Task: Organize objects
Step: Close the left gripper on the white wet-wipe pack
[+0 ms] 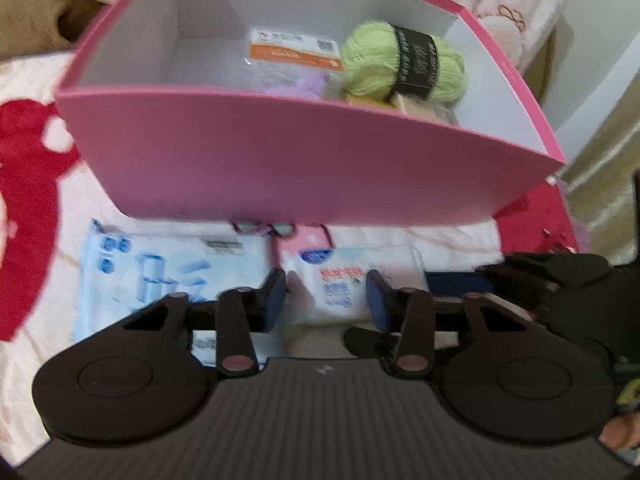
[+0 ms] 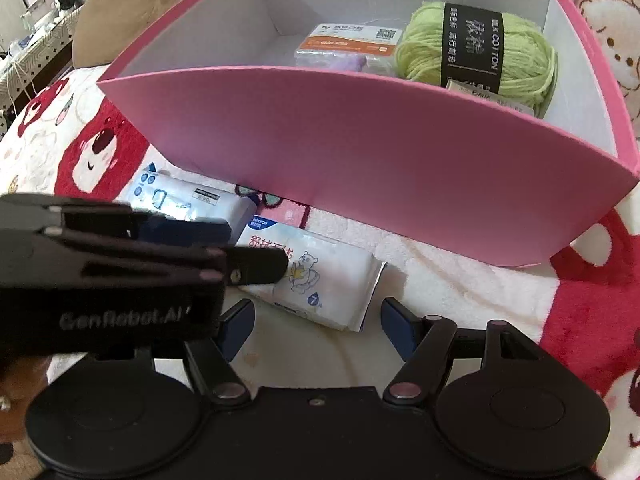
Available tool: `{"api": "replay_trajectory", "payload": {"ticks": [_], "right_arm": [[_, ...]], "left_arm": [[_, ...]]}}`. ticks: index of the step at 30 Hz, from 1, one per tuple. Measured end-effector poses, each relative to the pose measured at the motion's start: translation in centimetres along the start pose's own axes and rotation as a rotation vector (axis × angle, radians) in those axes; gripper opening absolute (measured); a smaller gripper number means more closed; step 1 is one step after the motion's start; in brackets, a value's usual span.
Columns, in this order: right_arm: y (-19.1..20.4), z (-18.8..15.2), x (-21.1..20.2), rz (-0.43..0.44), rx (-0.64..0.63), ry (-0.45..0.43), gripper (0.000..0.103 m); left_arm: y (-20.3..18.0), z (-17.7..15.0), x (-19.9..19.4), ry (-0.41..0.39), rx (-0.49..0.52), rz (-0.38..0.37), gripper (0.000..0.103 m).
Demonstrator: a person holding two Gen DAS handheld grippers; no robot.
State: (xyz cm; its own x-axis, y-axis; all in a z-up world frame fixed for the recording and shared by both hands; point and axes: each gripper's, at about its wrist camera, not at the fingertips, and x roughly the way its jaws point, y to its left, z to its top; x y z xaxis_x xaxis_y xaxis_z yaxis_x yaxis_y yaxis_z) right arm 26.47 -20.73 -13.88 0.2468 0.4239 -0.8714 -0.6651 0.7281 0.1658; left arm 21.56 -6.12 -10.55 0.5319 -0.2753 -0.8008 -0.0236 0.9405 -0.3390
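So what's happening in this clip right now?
A person is tidying items on a bear-print blanket into a pink box. The box already holds green yarn and an orange-labelled packet. Two tissue packs, one blue and one white, lie outside in front of it. The left gripper and right gripper are both open and empty, near the white pack.

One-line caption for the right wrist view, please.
Open right claw faces a tissue pack before a pink box holding yarn.
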Motion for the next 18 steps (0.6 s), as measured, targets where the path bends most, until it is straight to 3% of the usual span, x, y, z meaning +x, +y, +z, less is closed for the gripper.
{"api": "replay_trajectory", "payload": {"ticks": [3,5,11,16,18], "right_arm": [[0.0,-0.2,-0.1,0.011,-0.001,-0.006,0.074],[0.1,-0.2,-0.3,0.022,-0.006,-0.013,0.068],[0.7,-0.4,-1.0,0.011,-0.045,-0.011,0.067],[1.6,-0.8,-2.3,0.025,-0.076,-0.004,0.072],[1.8,-0.9,-3.5,0.044,-0.075,-0.018,0.078]], "left_arm": [[0.6,-0.2,0.4,0.012,-0.051,-0.024,0.035],[0.6,-0.2,0.3,0.006,-0.054,-0.03,0.034],[0.0,-0.4,-0.3,0.003,-0.032,-0.027,0.033],[-0.3,-0.8,-1.9,0.008,-0.019,-0.033,0.034],[-0.4,-0.9,-2.8,0.004,-0.026,-0.051,0.033]]}}
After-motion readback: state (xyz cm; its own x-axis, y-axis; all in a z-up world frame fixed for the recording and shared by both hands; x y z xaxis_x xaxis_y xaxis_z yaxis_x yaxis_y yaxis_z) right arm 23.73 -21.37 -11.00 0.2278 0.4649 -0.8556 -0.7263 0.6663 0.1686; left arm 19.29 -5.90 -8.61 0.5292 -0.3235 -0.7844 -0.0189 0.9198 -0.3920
